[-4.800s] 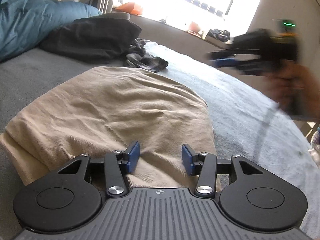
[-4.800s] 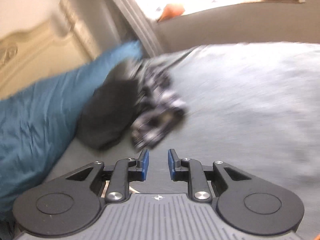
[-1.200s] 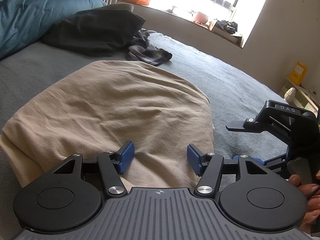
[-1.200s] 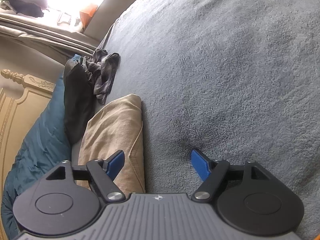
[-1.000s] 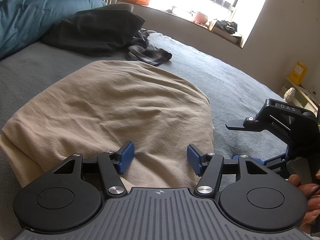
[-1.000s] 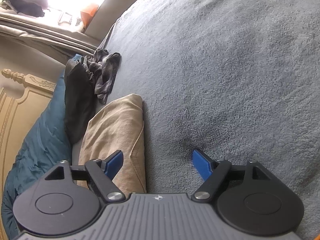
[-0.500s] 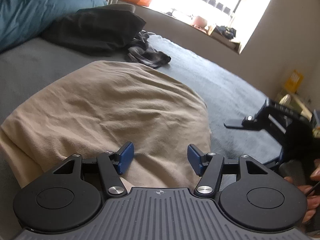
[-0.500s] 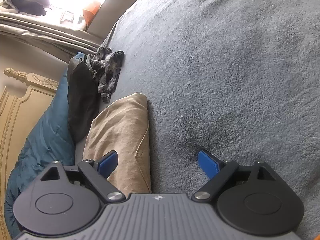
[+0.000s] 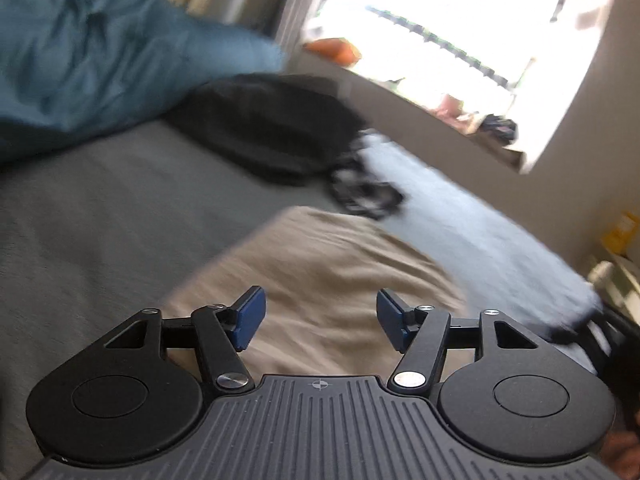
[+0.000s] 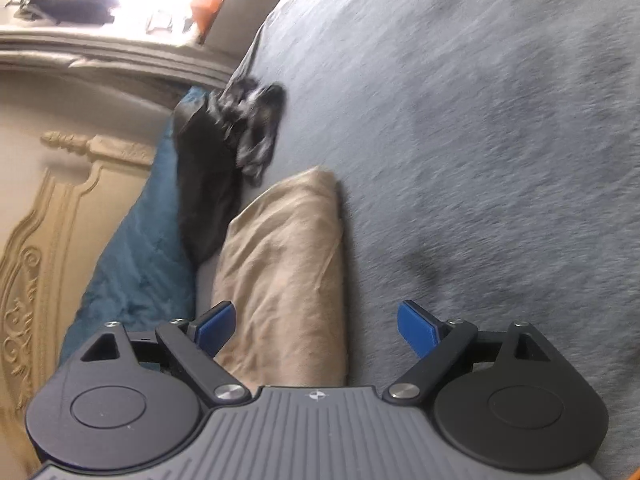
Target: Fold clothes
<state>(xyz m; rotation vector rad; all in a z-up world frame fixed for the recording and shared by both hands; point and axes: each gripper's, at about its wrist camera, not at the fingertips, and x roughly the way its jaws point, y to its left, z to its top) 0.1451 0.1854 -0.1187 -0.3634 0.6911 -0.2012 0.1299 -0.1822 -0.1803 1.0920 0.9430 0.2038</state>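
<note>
Folded tan garment (image 9: 320,280) lies lower centre of frame on grey bed (image 9: 100,220). Left tool (image 9: 318,318) over it, jaws opening, nothing gripped. Right tool (image 10: 316,326) wide apart, empty, straddling garment edge. Black clothes (image 9: 272,136) & blue duvet (image 9: 100,52) upper left.

Bed with grey fleece blanket (image 10: 500,128), bearing folded tan garment (image 10: 288,264), black garment (image 9: 276,136), crumpled checked cloth (image 9: 364,192), teal duvet (image 9: 96,60).
</note>
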